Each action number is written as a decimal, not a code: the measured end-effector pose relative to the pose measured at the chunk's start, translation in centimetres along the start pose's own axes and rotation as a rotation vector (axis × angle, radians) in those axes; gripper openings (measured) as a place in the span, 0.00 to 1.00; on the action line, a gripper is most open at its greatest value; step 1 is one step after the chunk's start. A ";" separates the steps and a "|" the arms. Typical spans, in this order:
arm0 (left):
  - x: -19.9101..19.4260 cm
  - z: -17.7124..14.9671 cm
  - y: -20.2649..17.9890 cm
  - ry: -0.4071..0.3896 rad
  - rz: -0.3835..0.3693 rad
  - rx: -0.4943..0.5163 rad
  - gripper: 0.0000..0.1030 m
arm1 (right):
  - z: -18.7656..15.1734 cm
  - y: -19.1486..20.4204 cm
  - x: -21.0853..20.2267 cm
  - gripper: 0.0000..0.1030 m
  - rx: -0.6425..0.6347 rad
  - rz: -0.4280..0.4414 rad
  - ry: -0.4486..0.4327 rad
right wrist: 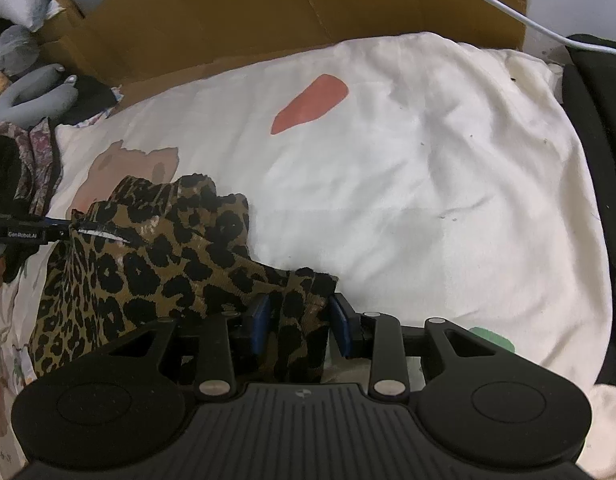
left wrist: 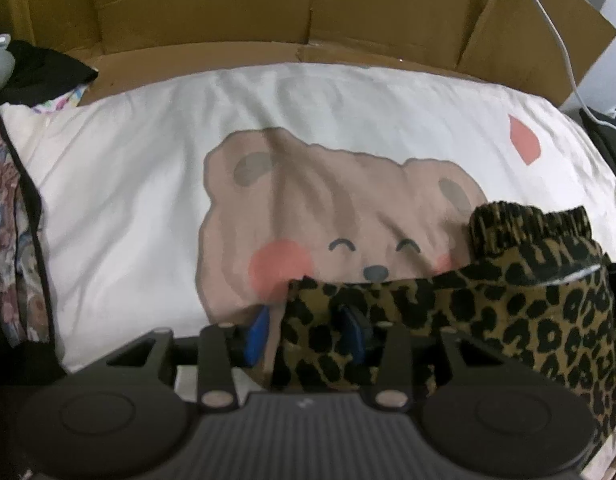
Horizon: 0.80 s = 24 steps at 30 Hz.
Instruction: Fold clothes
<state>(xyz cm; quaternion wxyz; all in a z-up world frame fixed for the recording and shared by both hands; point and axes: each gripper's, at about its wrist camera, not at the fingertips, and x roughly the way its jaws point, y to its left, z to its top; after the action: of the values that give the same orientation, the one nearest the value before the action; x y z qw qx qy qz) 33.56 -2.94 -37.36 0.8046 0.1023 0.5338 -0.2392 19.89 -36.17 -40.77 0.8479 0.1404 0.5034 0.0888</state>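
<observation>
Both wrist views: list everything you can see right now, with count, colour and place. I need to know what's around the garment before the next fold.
Leopard-print garment: one, tan with black spots, bunched on the near part of the bed, fabric between both grippers' fingers.
Bed cover: one, cream with a brown bear print and pink patches, under the garment.
Cardboard box: one, brown, flaps open, behind the bed.
Cable: one, white, running across the box at the far right.
Soft toy: one, grey, far left corner.
Patterned cloth: one, floral with dark trim, along the left edge.
Black fabric: one piece, far left by the box.
Left gripper: black, blue pads, shut on the garment.
Right gripper: black, blue pads, shut on the garment.
</observation>
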 end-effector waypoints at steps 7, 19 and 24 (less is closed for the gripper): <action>0.2 0.0 -0.5 -0.010 0.008 0.020 0.38 | -0.1 0.9 -0.1 0.40 0.016 -0.061 0.008; 0.2 -0.6 -0.1 -0.027 -0.055 0.005 0.15 | -0.3 1.2 -0.3 0.45 0.047 -0.104 0.008; 0.2 -0.6 -0.1 -0.029 -0.060 -0.006 0.13 | 0.4 0.0 0.3 0.45 0.091 -0.046 0.007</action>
<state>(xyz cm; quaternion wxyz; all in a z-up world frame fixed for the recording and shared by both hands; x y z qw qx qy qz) 33.05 -2.84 -37.74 0.8052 0.0803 0.5255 -0.2628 20.38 -36.20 -40.79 0.8408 0.1669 0.5128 0.0467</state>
